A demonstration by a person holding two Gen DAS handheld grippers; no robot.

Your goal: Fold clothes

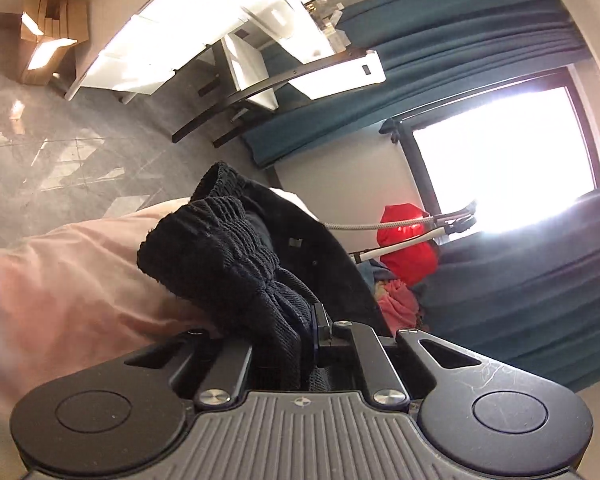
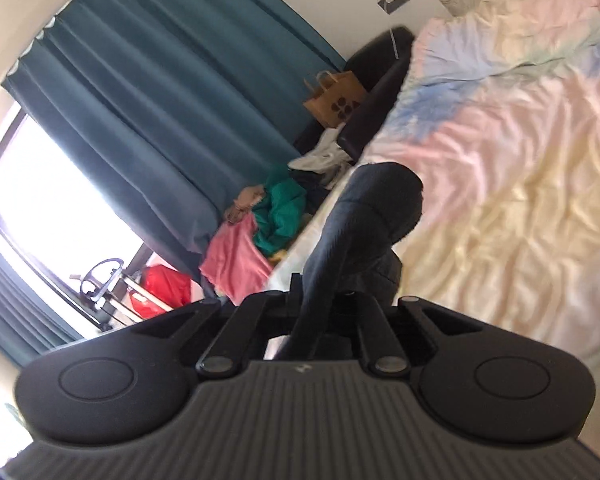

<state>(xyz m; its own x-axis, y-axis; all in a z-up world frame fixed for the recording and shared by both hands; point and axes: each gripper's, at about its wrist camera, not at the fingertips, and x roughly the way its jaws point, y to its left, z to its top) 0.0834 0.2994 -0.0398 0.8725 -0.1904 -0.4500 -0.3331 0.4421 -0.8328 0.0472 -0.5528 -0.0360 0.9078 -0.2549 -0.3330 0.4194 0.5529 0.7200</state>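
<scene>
- We see our left gripper (image 1: 312, 324) with its jaws pinched tight on the dark pants (image 1: 220, 248). The cloth here is thick and bumpy, with a stretchy ribbed band all scrunched up.
- In the left view the pants run from the jaws up toward 11 o'clock, over the soft pink bed (image 1: 60, 280).
- Our right gripper (image 2: 312, 300) also has its jaws squeezed on the pants (image 2: 364, 224). Here the cloth looks smooth and rolled into a long tube.
- That tube points up toward 1 o'clock and ends in a round bump.
- The bed (image 2: 520, 168) cover is wrinkly, with pink, yellow and blue patches.
- A heap of clothes (image 2: 256, 240), pink and green, lies at 10 o'clock, by the blue curtain (image 2: 160, 100).
</scene>
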